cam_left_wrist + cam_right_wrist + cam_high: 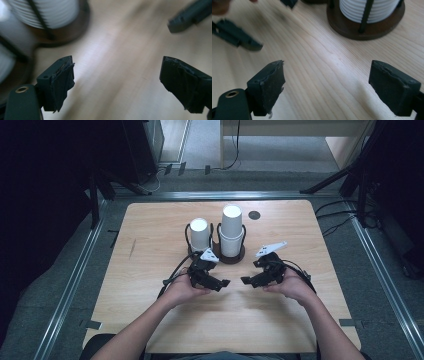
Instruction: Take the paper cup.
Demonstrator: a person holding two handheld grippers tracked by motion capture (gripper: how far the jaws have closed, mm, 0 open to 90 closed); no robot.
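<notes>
Two stacks of white paper cups stand upside down in dark wire holders on round brown bases at the table's middle: a shorter left stack (199, 234) and a taller right stack (231, 230). My left gripper (223, 283) is held just in front of the left holder, jaws pointing right, open with bare wood between them (117, 82). My right gripper (246, 281) faces it from the right, jaws pointing left, open and empty (327, 85). The two sets of tips are close together but apart. A ribbed cup stack (369, 10) on its brown base (364, 27) lies ahead of the right gripper.
The light wooden table (150, 285) has a small dark round hole (254, 215) near its back edge. Dark stands and cables ring the table on the grey floor. Bare wood lies in front of both hands.
</notes>
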